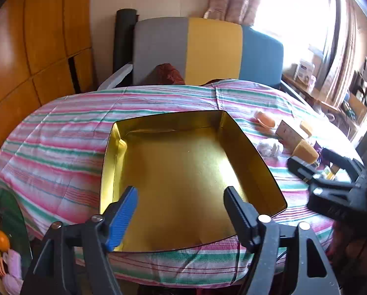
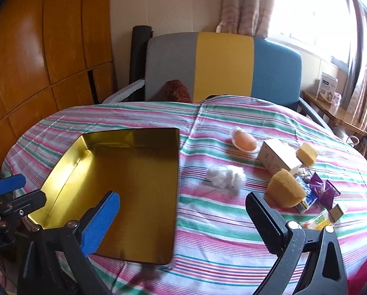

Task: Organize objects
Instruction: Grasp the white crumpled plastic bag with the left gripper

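Observation:
An empty gold tin [image 1: 183,167] lies on the striped tablecloth [image 2: 220,233]. My left gripper [image 1: 181,201] hangs open over the tin's near end with nothing between its fingers. The right gripper [image 2: 183,211] is open above the cloth, astride the tin's [image 2: 134,177] right wall. To its right lie an orange egg-shaped piece [image 2: 245,141], a white wad [image 2: 226,177], a white box [image 2: 277,157], a large sponge [image 2: 285,188], a small sponge [image 2: 306,153] and a purple wrapper [image 2: 323,189] among small packets. The left wrist view catches the right gripper [image 1: 311,162] by the large sponge [image 1: 305,151].
A chair with a grey, yellow and blue back [image 2: 222,66] stands behind the table. Wooden cabinet doors [image 2: 36,49] fill the left. A side table with boxes [image 2: 331,108] stands under the window at the right. Toys [image 1: 1,245] lie low at the left.

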`<state>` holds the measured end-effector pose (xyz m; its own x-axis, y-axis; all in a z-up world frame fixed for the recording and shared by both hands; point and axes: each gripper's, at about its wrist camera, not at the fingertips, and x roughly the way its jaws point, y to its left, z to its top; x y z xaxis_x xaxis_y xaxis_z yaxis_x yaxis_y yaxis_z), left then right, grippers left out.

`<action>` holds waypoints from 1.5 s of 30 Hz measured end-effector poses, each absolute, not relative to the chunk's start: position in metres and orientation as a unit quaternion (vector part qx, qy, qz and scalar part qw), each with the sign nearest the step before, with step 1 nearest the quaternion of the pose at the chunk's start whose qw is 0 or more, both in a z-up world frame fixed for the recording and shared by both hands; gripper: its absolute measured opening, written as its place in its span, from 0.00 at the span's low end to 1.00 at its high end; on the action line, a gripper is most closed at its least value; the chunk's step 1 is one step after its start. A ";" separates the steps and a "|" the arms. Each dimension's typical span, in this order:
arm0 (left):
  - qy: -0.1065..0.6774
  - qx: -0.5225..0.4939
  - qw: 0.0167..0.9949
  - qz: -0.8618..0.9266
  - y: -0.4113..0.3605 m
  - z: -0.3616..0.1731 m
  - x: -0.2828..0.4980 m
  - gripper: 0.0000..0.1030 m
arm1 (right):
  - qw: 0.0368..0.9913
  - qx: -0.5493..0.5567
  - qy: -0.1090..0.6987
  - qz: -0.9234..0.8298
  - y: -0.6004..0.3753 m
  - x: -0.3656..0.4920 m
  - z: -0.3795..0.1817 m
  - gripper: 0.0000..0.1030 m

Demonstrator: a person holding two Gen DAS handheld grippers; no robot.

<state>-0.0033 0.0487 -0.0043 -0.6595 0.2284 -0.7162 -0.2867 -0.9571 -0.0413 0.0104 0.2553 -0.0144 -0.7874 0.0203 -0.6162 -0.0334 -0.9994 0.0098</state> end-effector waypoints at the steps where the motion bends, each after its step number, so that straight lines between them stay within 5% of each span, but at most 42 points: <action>1: 0.048 -0.386 0.145 0.910 0.053 -0.003 -0.004 0.73 | 0.021 -0.325 0.015 0.945 0.263 0.011 -0.014 1.00; 15: 0.105 -0.417 0.248 0.868 0.134 0.007 -0.027 0.73 | 0.154 -0.327 0.078 0.929 0.426 0.026 -0.007 1.00; 24: 0.155 -0.426 0.329 0.829 0.233 0.003 -0.062 0.72 | 0.165 -0.315 0.232 0.906 0.524 0.033 -0.029 1.00; 42: 0.275 -0.489 0.302 0.771 0.338 -0.083 -0.131 0.71 | 0.132 -0.297 0.320 0.890 0.545 0.039 -0.036 1.00; 45: 0.284 -0.500 0.305 0.759 0.345 -0.094 -0.137 0.54 | 0.132 -0.295 0.327 0.888 0.548 0.040 -0.037 1.00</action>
